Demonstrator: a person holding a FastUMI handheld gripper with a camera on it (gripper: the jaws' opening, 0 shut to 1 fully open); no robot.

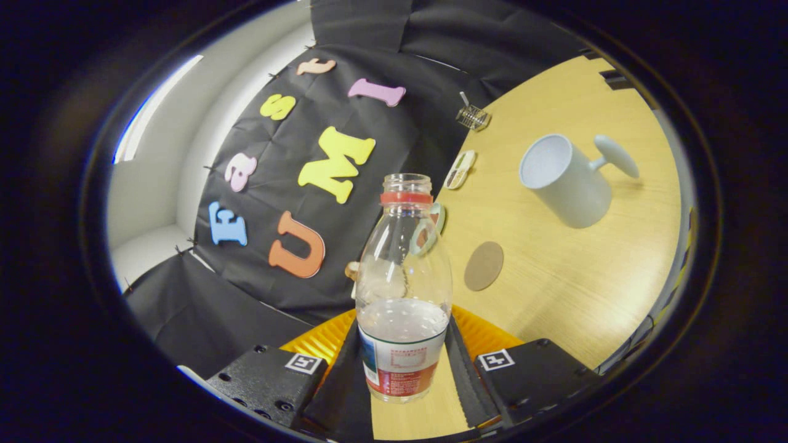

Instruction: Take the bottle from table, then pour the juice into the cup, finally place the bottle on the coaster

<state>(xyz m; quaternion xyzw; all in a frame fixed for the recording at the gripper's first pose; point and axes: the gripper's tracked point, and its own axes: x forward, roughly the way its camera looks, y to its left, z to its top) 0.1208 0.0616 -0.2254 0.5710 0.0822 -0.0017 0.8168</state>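
Fingers (403, 369) press both sides of the uncapped bottle (403, 289), holding it tilted. Beyond it on the surface (572, 277) lie the coaster (484, 265) and cup (563, 178)

A: Can any writing be made out?

B: Nothing legible. The bottle (403, 289) has a label (400, 363) with small print, too blurred to tell.

A: Any signs on the gripper (403, 369)?

B: Each side carries a square black-and-white marker (303, 362), a pattern with no letters. A small flat thing (460, 169) on the table (572, 271) has markings, too small to tell.
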